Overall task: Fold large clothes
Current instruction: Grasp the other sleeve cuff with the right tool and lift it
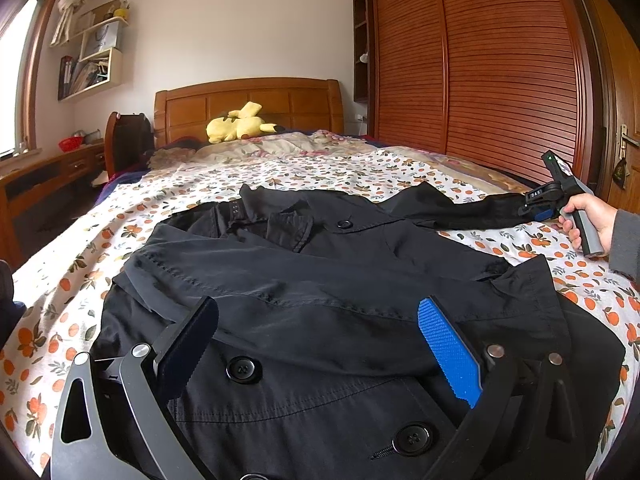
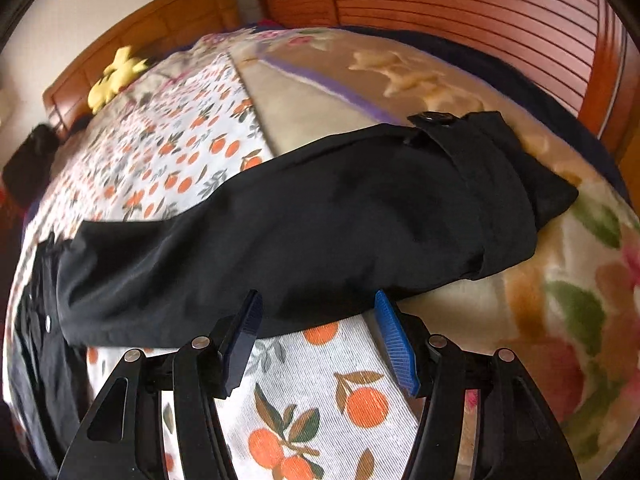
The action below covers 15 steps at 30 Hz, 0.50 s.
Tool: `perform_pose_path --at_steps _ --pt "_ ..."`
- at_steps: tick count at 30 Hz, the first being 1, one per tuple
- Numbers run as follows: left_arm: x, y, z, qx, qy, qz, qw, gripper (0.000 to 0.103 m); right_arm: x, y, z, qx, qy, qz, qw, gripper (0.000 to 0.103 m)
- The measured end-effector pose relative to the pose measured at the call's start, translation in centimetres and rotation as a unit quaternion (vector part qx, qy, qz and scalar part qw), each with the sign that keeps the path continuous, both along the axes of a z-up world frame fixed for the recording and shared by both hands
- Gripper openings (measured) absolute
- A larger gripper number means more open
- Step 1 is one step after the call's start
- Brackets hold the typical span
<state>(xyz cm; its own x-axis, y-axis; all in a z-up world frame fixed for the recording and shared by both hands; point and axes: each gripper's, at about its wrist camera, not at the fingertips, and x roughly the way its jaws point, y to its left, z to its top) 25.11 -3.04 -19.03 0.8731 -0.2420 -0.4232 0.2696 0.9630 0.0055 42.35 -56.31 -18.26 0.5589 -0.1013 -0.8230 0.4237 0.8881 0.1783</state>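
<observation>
Coat (image 1: 320, 280): spread flat on bed (image 1: 100, 248).
Left gripper (image 1: 320, 344): wide open, empty, over coat.
Right gripper (image 2: 316, 336): half open, gripping nothing, at sleeve (image 2: 320, 208) edge.

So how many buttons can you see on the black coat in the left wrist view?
3: one near the collar, one between the left gripper's fingers, one lower down by the blue pad. Folds may hide others.

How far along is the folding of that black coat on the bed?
Barely begun. The black coat lies spread flat on the bed, buttons up. One sleeve stretches straight out; the right gripper hovers open at its edge. The left gripper hangs open over the front. All the folds remain.
</observation>
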Motion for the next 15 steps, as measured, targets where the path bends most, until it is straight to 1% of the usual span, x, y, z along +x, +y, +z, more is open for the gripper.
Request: perform_pose_path --at_steps 2,3,4,5,6,7,9,11,15 --pt "0.0 0.0 0.0 0.0 0.0 0.0 1.0 0.101 0.5 0.2 -0.2 -0.012 0.009 -0.004 1.0 0.055" --pt "0.0 0.0 0.0 0.0 0.0 -0.001 1.0 0.101 0.8 0.5 -0.4 -0.03 0.017 -0.008 0.999 0.044" --pt "0.0 0.0 0.0 0.0 0.0 -0.001 1.0 0.101 1.1 0.7 -0.5 -0.054 0.028 -0.013 0.998 0.029" --pt "-0.1 -0.1 0.0 0.0 -0.001 -0.001 1.0 0.101 1.3 0.7 -0.6 -0.062 0.028 -0.011 0.998 0.024" --pt "-0.1 -0.1 0.0 0.0 -0.001 -0.002 1.0 0.101 1.2 0.8 -0.3 -0.068 0.017 -0.009 0.998 0.008" --pt "-0.1 -0.1 0.0 0.0 -0.001 -0.002 1.0 0.101 1.0 0.9 0.1 -0.069 0.006 -0.005 0.998 0.004" --pt "-0.1 0.0 -0.1 0.001 -0.002 -0.002 1.0 0.101 0.6 1.7 1.5 -0.091 -0.018 0.005 0.996 0.003" --pt "-0.2 -0.1 -0.1 0.001 -0.003 -0.001 1.0 0.101 -0.1 3.5 3.5 -0.113 -0.057 0.034 0.991 0.003" --pt "-0.2 0.0 0.0 0.002 -0.004 -0.001 1.0 0.101 -1.3 7.1 6.8 -0.158 -0.091 0.071 0.981 0.003"
